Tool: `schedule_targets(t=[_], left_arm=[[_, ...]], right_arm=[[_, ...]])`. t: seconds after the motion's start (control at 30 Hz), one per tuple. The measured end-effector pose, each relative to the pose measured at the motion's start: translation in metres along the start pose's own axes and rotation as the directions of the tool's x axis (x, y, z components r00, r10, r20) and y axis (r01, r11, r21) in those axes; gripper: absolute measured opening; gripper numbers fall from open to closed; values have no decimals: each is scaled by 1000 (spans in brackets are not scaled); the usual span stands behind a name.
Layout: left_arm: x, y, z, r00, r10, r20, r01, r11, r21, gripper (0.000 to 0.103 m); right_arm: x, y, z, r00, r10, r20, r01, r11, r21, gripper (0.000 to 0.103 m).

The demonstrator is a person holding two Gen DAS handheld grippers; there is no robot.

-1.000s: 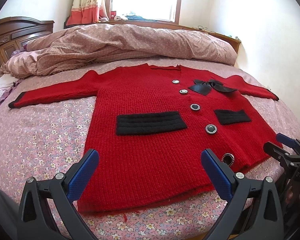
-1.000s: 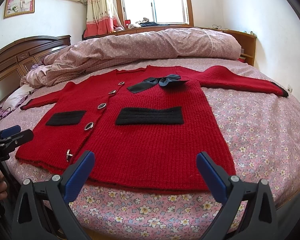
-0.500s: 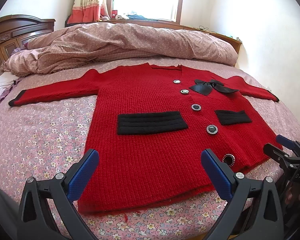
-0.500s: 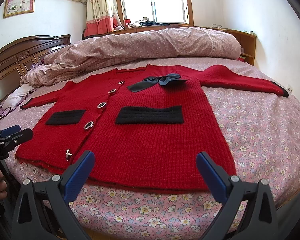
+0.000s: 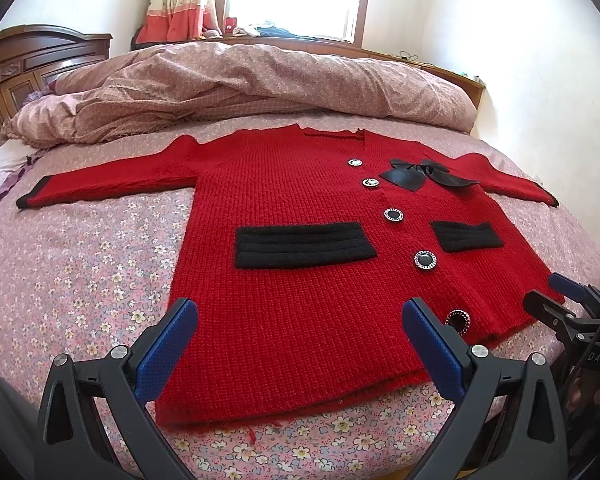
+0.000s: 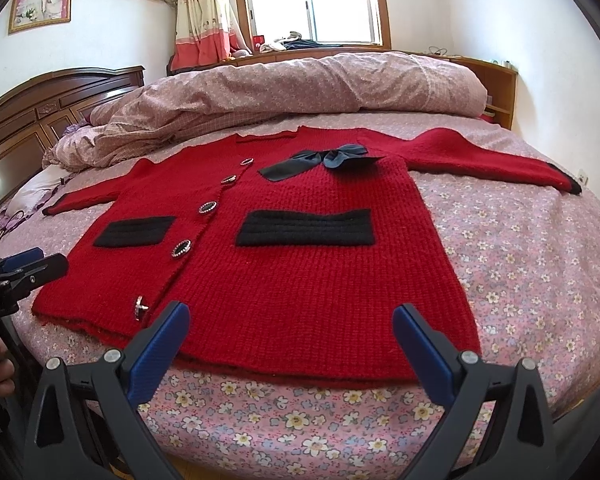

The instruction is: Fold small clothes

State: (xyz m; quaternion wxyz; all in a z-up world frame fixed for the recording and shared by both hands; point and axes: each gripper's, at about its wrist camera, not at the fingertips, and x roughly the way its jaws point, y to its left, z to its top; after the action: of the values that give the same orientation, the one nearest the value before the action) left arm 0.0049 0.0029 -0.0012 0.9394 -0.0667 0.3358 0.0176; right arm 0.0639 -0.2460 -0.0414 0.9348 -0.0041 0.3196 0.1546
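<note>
The left gripper (image 5: pixel 300 340) is spread wide, holding nothing, poised at the near hem of the cardigan (image 5: pixel 300 248). The right gripper (image 6: pixel 292 340) gapes likewise over the same hem. Ahead, the cardigan lies flat on the bed (image 6: pixel 520 272), sleeves outspread, duvet (image 6: pixel 300 88) beyond.

A red knit cardigan (image 5: pixel 300 280) with black pockets, black cuffs and a black bow (image 5: pixel 420 172) is lying ahead of the blue-padded, black-framed left gripper (image 5: pixel 300 344). The sheet (image 6: pixel 520 272) under both grippers is showing a pink floral print; the quilt (image 6: pixel 300 84) beyond is showing pale pink.
</note>
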Motion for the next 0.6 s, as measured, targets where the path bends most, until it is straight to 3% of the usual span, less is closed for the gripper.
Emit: schedule_targets(t=[0.17, 0.27, 0.4, 0.6], left_arm=[[5, 9, 9, 1000, 23, -16, -23, 999, -22, 99], [14, 28, 24, 999, 10, -49, -14, 996, -90, 99], [28, 74, 51, 997, 46, -55, -54, 985, -164, 99], [60, 168, 96, 981, 175, -79, -189, 953, -235, 99]], right_arm=[[4, 3, 10, 1000, 28, 4, -28, 1000, 0, 103], [8, 11, 22, 999, 44, 27, -43, 998, -44, 103], [22, 27, 43, 996, 81, 49, -75, 992, -106, 103], [56, 49, 74, 985, 166, 35, -161, 979, -128, 103]])
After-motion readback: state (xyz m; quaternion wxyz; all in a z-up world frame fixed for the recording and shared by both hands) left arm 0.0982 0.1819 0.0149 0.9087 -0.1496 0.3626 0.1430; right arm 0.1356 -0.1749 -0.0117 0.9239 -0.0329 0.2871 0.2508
